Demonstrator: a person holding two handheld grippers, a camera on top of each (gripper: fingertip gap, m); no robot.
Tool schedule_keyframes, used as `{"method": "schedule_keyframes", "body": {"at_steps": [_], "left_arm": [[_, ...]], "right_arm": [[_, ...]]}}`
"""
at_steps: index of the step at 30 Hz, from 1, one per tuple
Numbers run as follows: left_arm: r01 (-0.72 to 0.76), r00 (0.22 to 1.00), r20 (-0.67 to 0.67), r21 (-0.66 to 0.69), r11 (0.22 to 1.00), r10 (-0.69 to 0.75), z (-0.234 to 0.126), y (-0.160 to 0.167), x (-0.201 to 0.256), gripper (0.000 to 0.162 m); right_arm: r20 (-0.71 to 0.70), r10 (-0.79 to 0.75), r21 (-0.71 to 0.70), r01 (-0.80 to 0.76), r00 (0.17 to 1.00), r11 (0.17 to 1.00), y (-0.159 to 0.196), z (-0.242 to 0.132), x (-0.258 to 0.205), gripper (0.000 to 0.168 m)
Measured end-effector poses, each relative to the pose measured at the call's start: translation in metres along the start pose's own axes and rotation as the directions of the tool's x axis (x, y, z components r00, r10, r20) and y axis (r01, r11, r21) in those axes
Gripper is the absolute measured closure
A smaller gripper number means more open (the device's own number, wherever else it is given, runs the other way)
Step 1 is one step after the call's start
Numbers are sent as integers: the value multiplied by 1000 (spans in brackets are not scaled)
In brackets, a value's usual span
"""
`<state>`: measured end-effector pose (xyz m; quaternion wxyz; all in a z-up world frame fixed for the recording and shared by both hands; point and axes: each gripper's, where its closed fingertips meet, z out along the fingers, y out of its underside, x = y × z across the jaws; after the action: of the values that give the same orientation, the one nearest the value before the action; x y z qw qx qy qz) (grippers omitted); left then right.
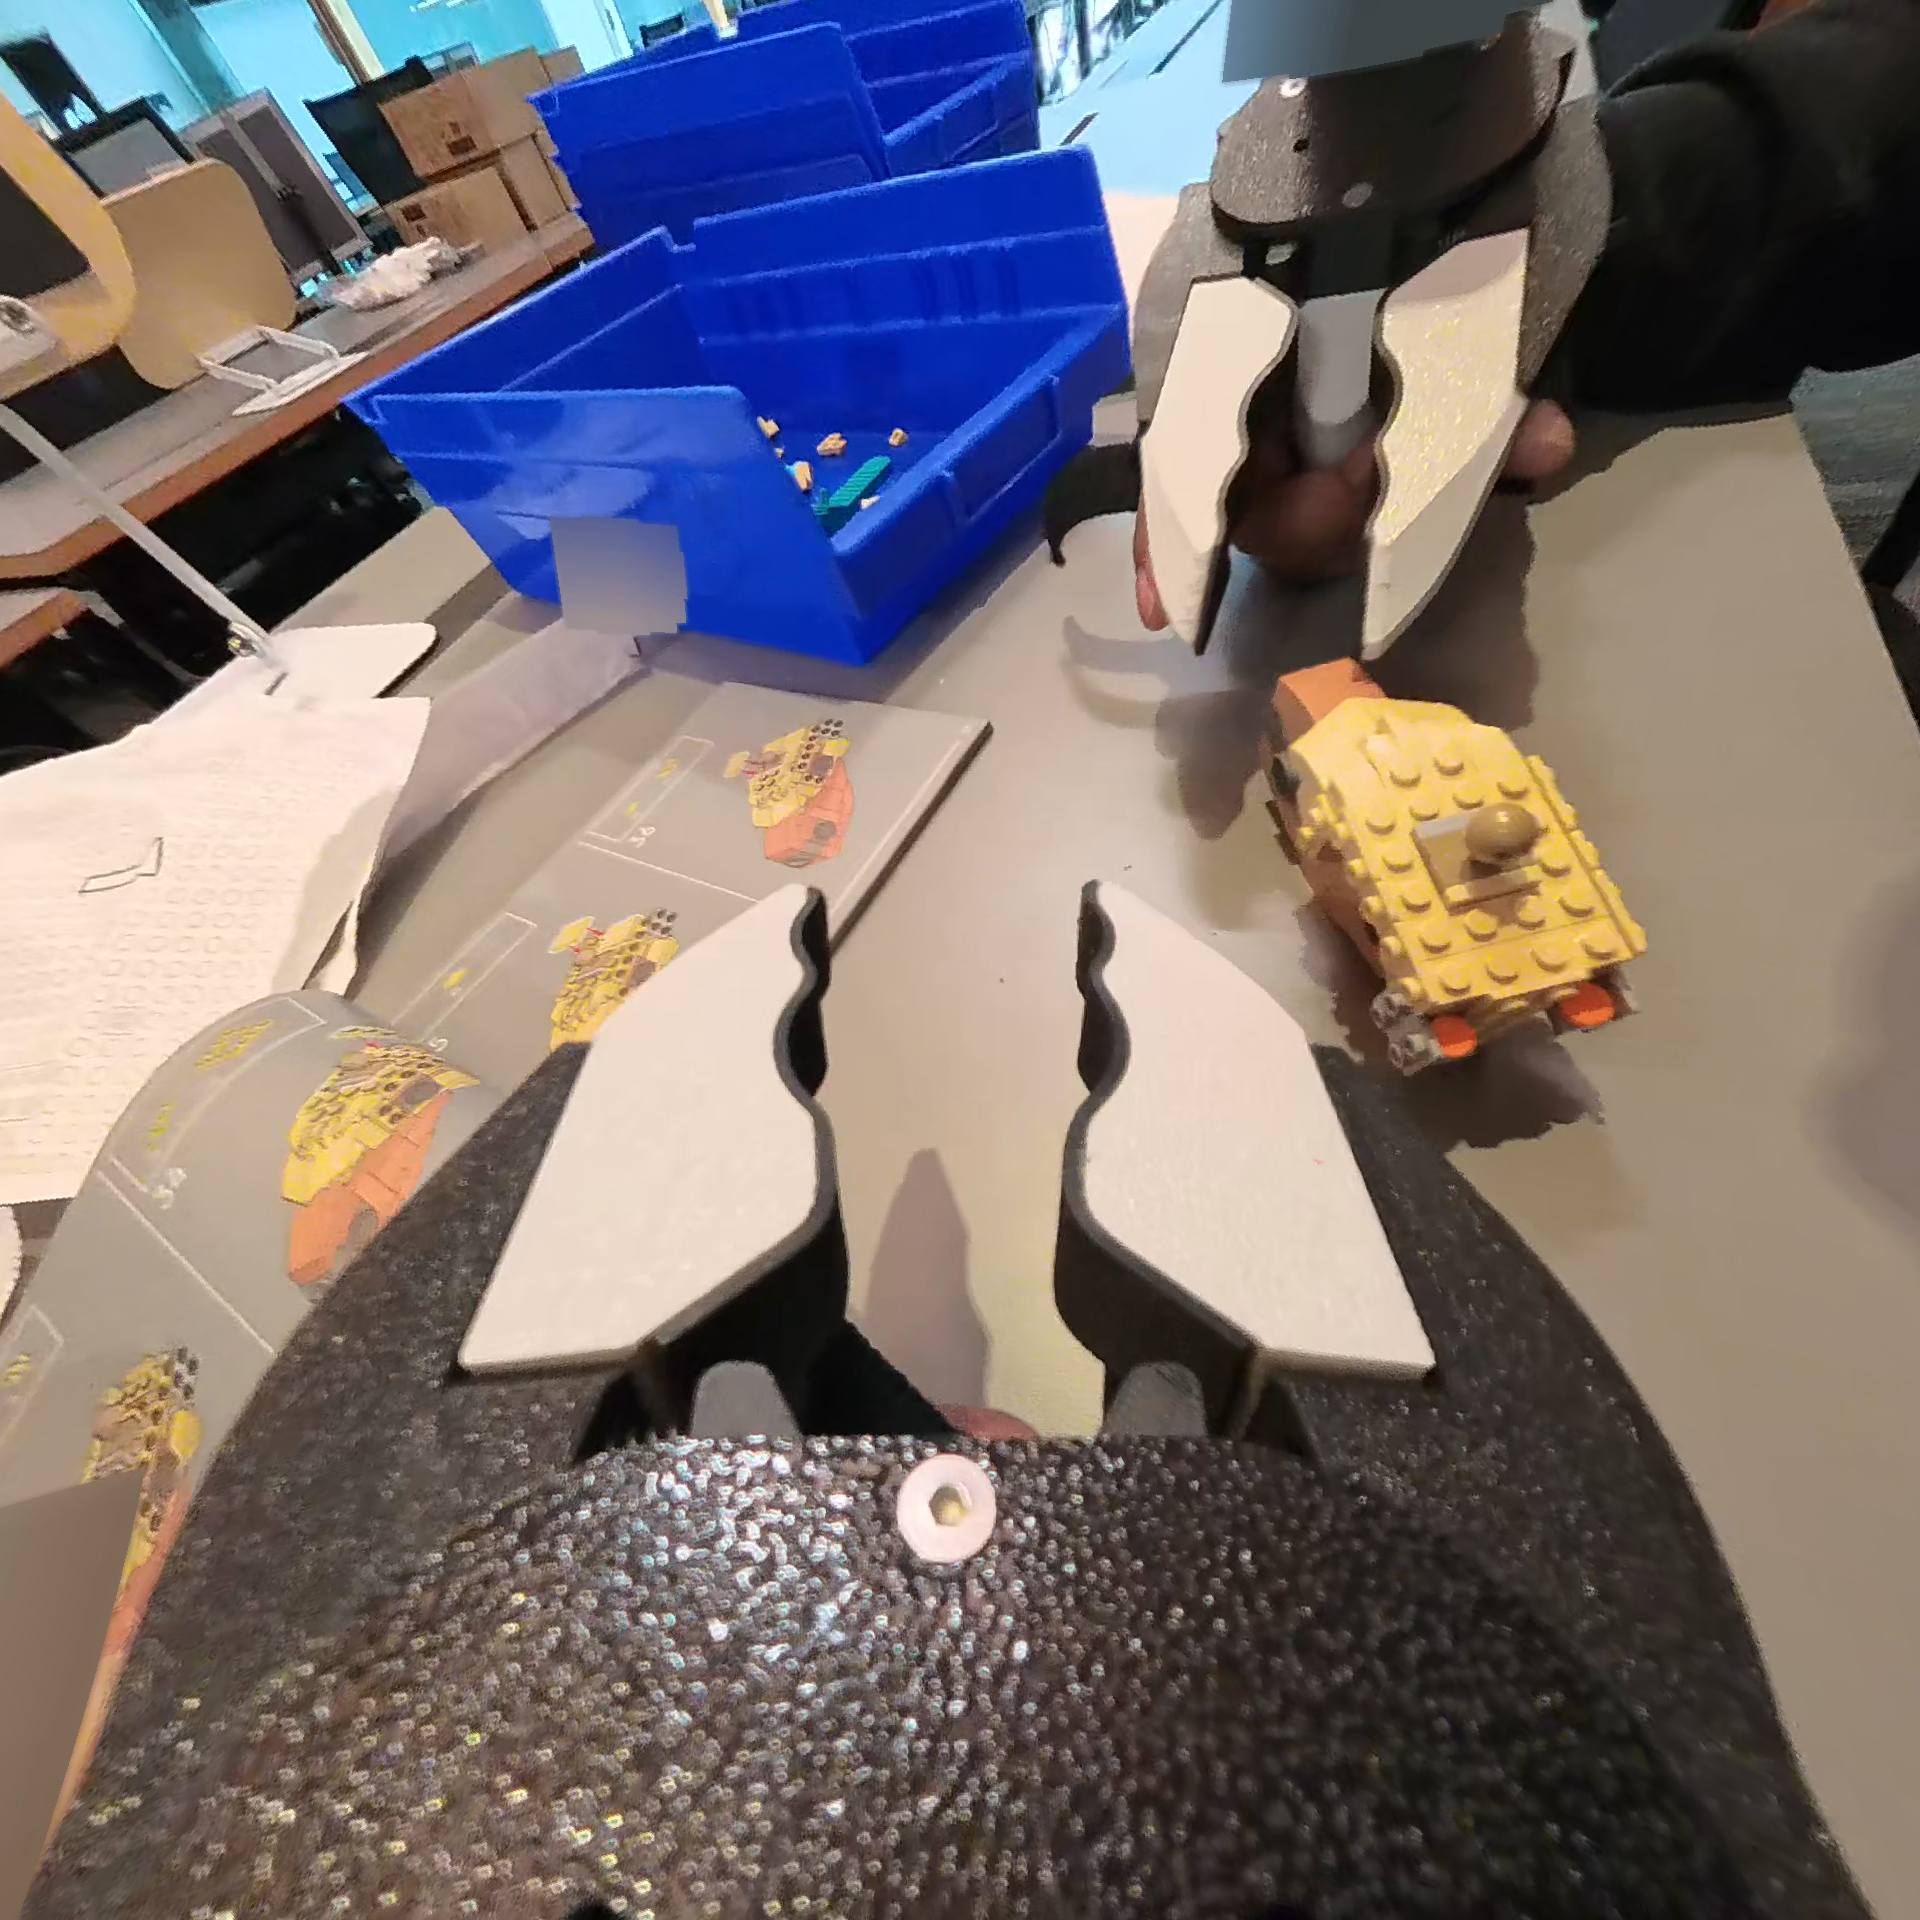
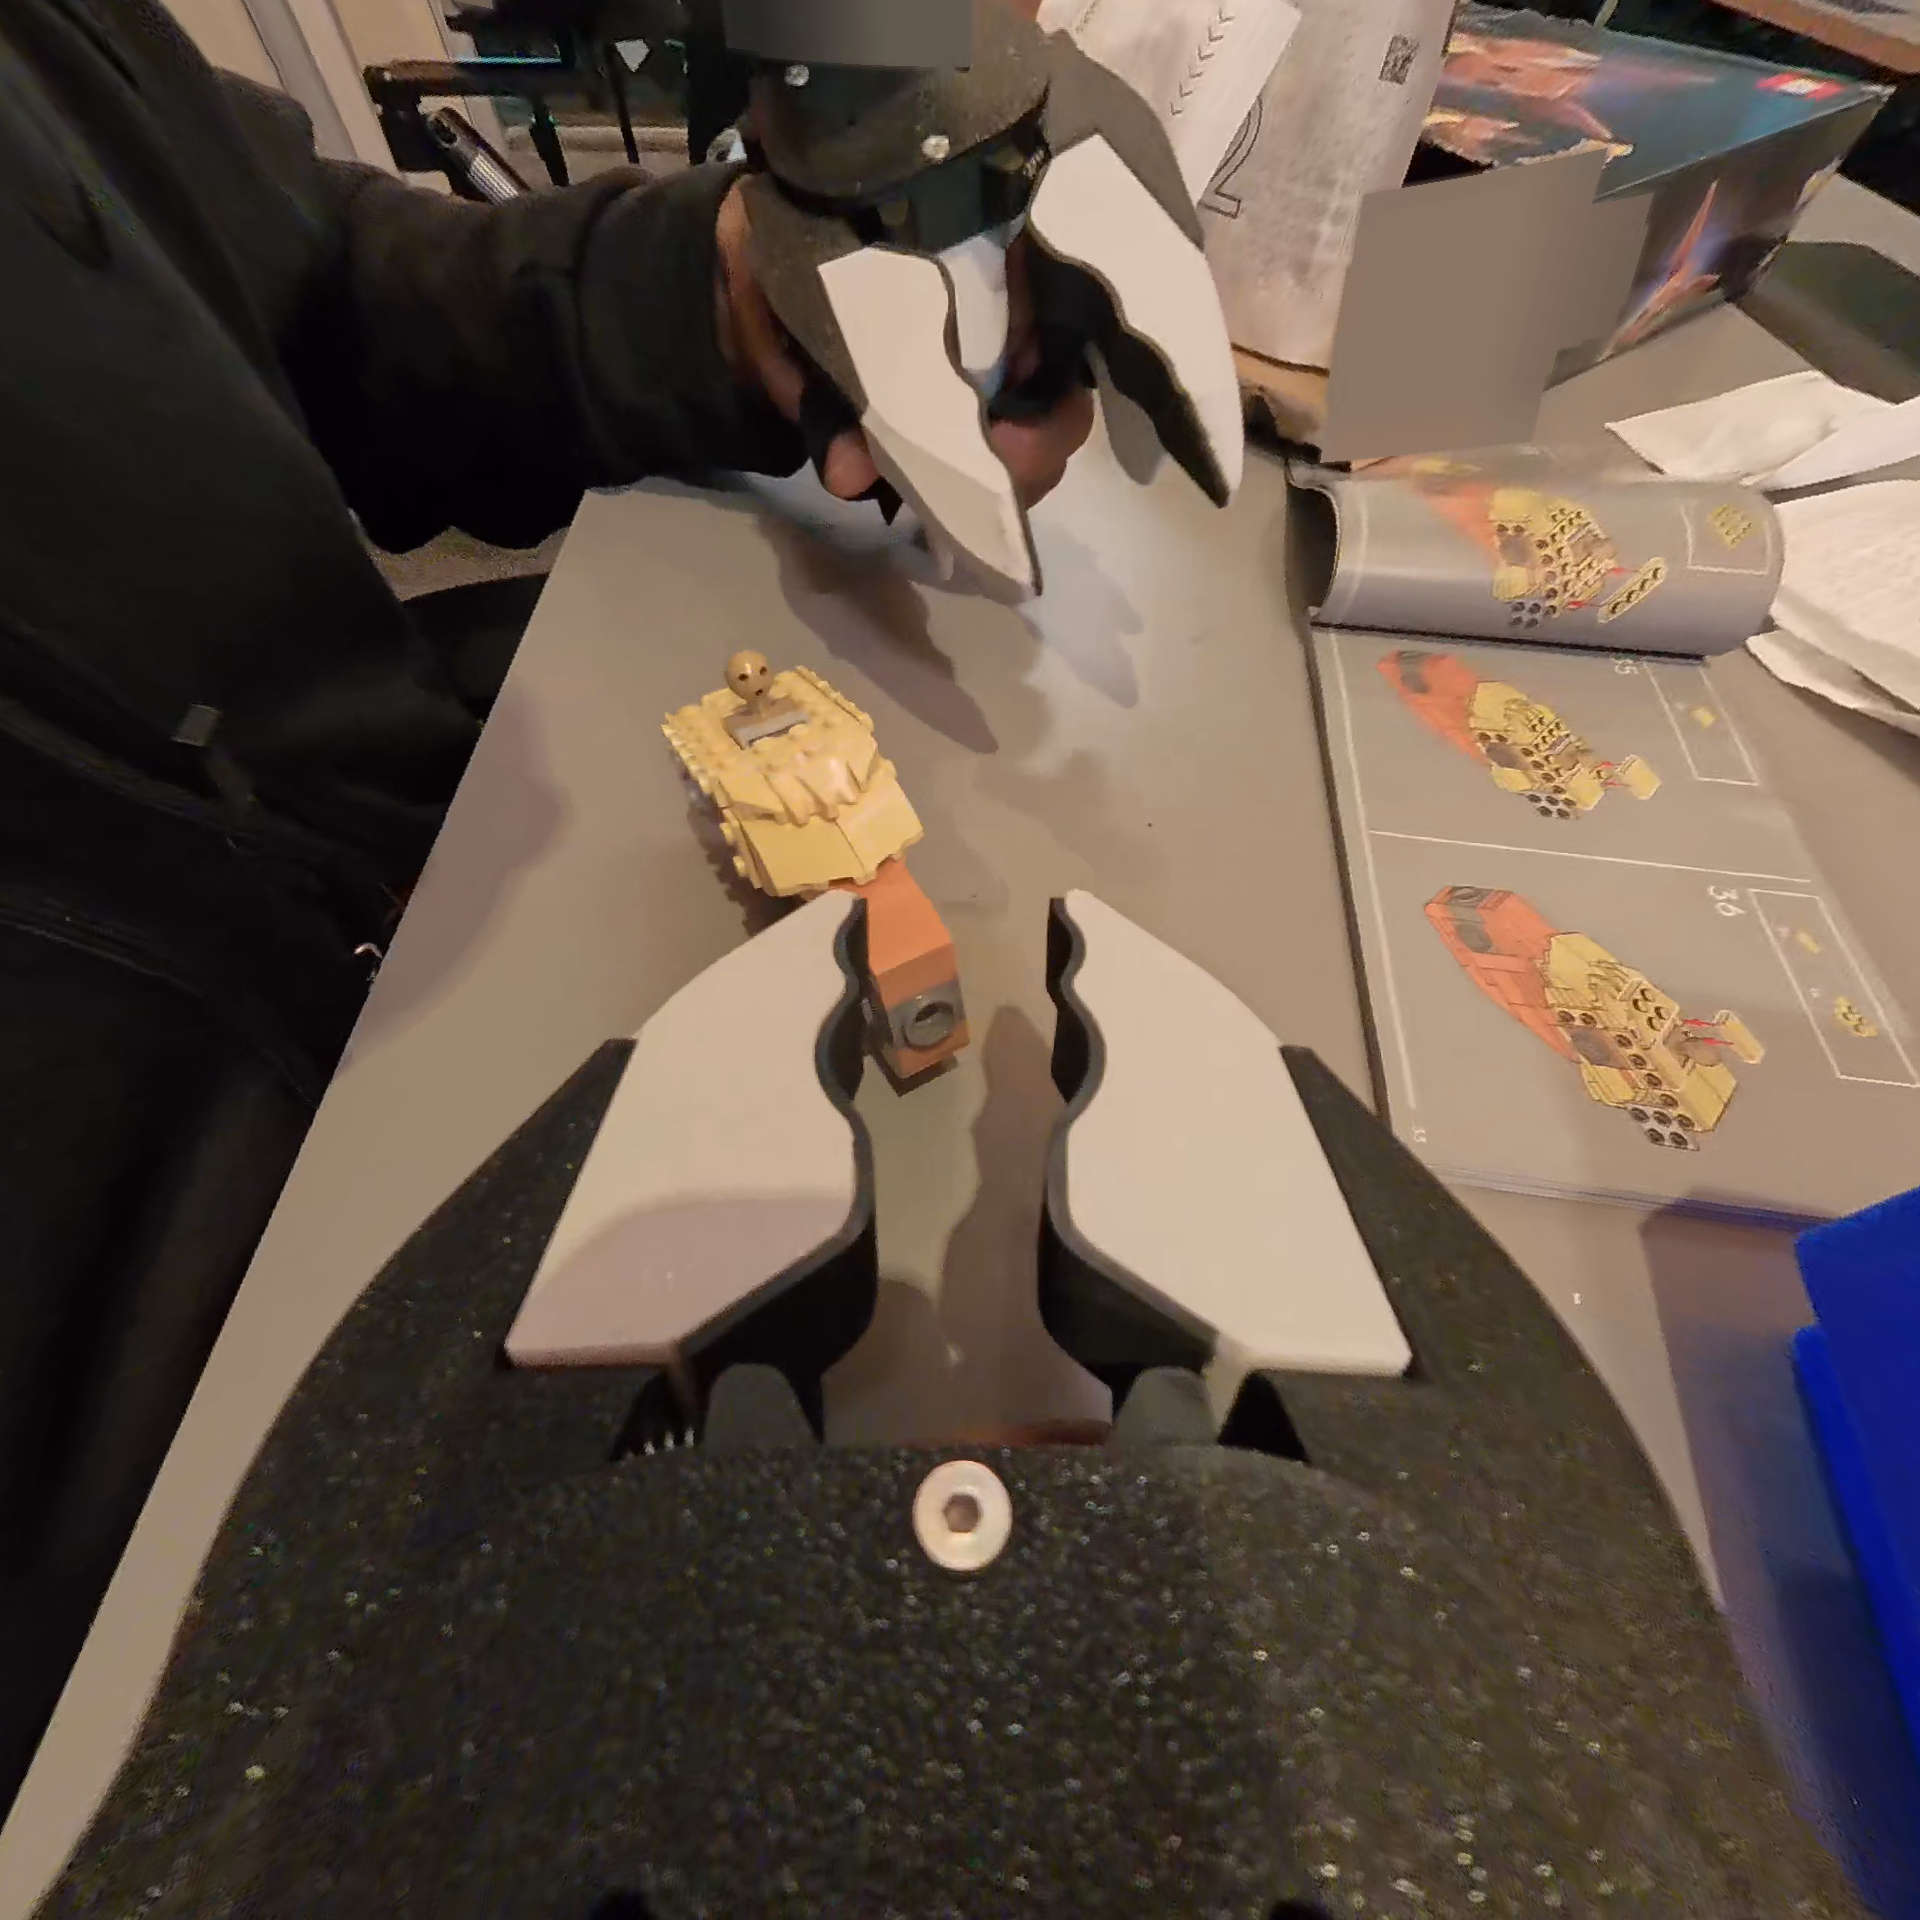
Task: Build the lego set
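Both grippers hang released over a grey desk (image 1: 1714,623), the left gripper (image 1: 951,914) and right gripper (image 2: 956,925) each holding nothing. The tan-and-orange model (image 1: 1455,873) sits near the desk's right edge, between them; a manual (image 2: 1558,935) lies open beside a blue bin (image 1: 644,488).

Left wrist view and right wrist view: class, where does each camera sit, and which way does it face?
Left wrist view: on the left gripper, looking across the table toward the blue bin; the right gripper and a sleeve show.
Right wrist view: on the right gripper, facing the person's torso; the left gripper shows.
Shared: lego model, instruction booklet.
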<state>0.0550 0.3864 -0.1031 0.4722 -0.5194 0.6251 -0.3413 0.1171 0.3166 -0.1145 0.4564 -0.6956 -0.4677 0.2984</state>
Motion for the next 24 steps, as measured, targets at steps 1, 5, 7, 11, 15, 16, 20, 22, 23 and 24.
{"method": "schedule_keyframes", "body": {"at_steps": [1,5,7,11,15,16,20,22,23,24], "left_arm": [[2,1000,-4,-6,1000,-2,1,0,-2,116],[2,1000,-27,-13,1000,-2,4,-7,-10,115],[4,999,-43,-13,1000,-4,5,-12,-15,115],[11,998,-63,11,1000,-11,13,-19,-28,117],[47,998,-46,119,992,-42,22,-21,-32,119],[58,997,-53,129,990,-51,22,-20,-30,120],[44,998,-50,151,988,-36,19,-20,-27,126],[51,998,-51,159,986,-43,18,-20,-28,131],[55,998,-52,160,986,-48,18,-20,-29,132],[59,997,-52,160,985,-52,18,-21,-29,133]], "right_arm": [[0,2,-1,-2,1000,1000,0,-1,0,136],[-3,4,-7,-4,1000,1000,2,-3,2,136],[-1,5,-6,-5,1000,1000,3,-4,2,137],[2,13,5,-13,1000,1000,2,-7,4,141],[-18,32,45,-32,999,998,-2,-13,10,148],[-27,36,49,-35,999,998,-2,-14,12,150],[-34,61,68,-58,998,996,-3,-16,16,159],[-44,71,76,-67,997,995,-3,-17,18,165],[-48,74,77,-70,996,995,-3,-17,19,168],[-52,76,78,-72,996,994,-3,-17,19,168]]}}
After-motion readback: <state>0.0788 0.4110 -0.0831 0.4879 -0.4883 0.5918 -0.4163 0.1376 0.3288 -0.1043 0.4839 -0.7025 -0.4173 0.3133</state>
